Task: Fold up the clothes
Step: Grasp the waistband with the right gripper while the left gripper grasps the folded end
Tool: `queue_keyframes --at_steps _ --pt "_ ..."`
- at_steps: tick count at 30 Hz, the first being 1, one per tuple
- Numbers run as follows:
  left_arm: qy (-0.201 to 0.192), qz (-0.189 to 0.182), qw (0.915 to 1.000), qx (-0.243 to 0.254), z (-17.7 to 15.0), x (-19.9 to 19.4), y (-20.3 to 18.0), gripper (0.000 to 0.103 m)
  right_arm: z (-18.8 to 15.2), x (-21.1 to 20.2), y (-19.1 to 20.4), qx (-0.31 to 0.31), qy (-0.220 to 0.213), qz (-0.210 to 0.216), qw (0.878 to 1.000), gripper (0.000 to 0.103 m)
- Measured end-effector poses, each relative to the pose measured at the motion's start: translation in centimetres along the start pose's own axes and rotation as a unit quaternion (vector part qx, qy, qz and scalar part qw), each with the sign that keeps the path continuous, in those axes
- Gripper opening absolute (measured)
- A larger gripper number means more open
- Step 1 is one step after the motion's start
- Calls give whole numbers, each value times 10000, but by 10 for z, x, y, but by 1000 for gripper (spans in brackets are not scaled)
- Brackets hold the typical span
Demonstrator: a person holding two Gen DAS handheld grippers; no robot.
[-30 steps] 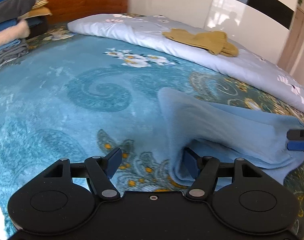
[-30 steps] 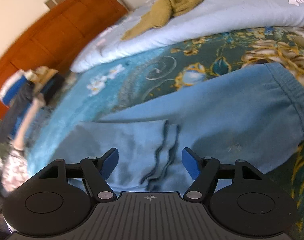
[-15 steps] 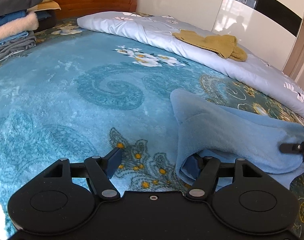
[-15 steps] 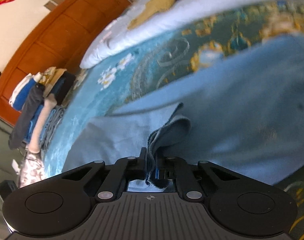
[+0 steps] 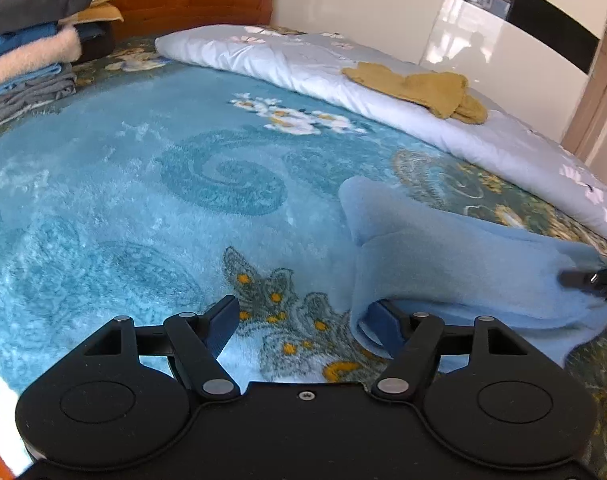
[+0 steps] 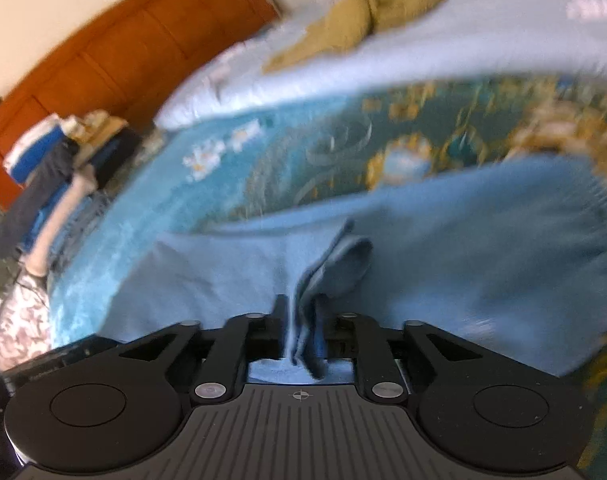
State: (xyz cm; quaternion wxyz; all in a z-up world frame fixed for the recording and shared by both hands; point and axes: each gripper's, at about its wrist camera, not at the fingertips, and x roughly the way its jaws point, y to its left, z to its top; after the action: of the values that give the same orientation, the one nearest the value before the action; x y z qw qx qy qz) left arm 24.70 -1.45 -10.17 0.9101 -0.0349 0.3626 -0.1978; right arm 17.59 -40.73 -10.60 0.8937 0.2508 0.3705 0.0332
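Light blue sweatpants (image 5: 455,256) lie partly folded on a blue patterned blanket (image 5: 151,184). My left gripper (image 5: 303,320) is open just above the blanket, its right finger tucked under the pants' folded edge. My right gripper (image 6: 301,320) is shut on the hems of the light blue pants (image 6: 331,264) and lifts them over the rest of the garment. The right gripper's tip (image 5: 591,278) shows at the far right of the left wrist view, pinching the cloth.
A mustard garment (image 5: 423,88) lies on a pale floral quilt (image 5: 303,60) along the back. A stack of folded clothes (image 5: 27,40) stands at the far left by the wooden headboard (image 6: 123,52).
My right gripper closed on the pants' hems and is lifting them. The left gripper slid forward, its right finger going under the fold.
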Motion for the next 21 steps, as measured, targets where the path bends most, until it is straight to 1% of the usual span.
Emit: queue_keyframes --at_steps 2,3,5,7,8,9,11,12,14,15,16,17,19,20,21 --pt "-126 -43 9999 72 1 -12 -3 70 -1 -34 -8 2 -351 -216 9992 36" --pt "-220 -70 9996 135 2 -17 -7 70 -3 -46 -17 97 -470 -402 9980 36" --pt "-397 -156 9988 260 7 -23 -17 68 -13 -63 -41 520 -606 -754 9939 36" --pt "-566 -345 9972 348 13 -25 -31 66 -23 -79 -64 958 -727 -1084 9868 37" --pt "-615 -497 9962 362 16 -24 -38 65 -28 -81 -75 1268 -704 -1101 9833 38" --pt "-633 -659 9951 365 19 -20 -47 64 -32 -81 -81 1478 -704 -1016 9813 38" --pt "-540 -938 9933 395 21 -12 -64 55 -40 -80 -93 1880 -710 -851 9759 38" --pt "-479 -1074 9922 415 21 -7 -73 51 -41 -78 -95 1976 -745 -814 9740 38" --pt "-351 -1294 9899 470 19 2 -88 35 -41 -72 -100 2169 -816 -738 9700 38" --pt "-275 -1353 9893 478 17 7 -94 30 -41 -70 -102 2265 -851 -700 9677 37" --pt "-184 -1402 9888 476 14 12 -100 19 -41 -67 -104 2361 -886 -662 9654 39" --pt "-99 -1454 9882 461 12 16 -105 11 -41 -64 -107 2456 -921 -624 9630 39" --pt "58 -1540 9872 410 6 24 -112 10 -41 -59 -112 2646 -991 -548 9577 38" --pt "141 -1550 9870 392 3 27 -115 10 -41 -56 -114 2741 -1026 -510 9549 35" --pt "224 -1560 9868 374 0 31 -117 10 -41 -54 -116 2835 -1060 -471 9519 28"
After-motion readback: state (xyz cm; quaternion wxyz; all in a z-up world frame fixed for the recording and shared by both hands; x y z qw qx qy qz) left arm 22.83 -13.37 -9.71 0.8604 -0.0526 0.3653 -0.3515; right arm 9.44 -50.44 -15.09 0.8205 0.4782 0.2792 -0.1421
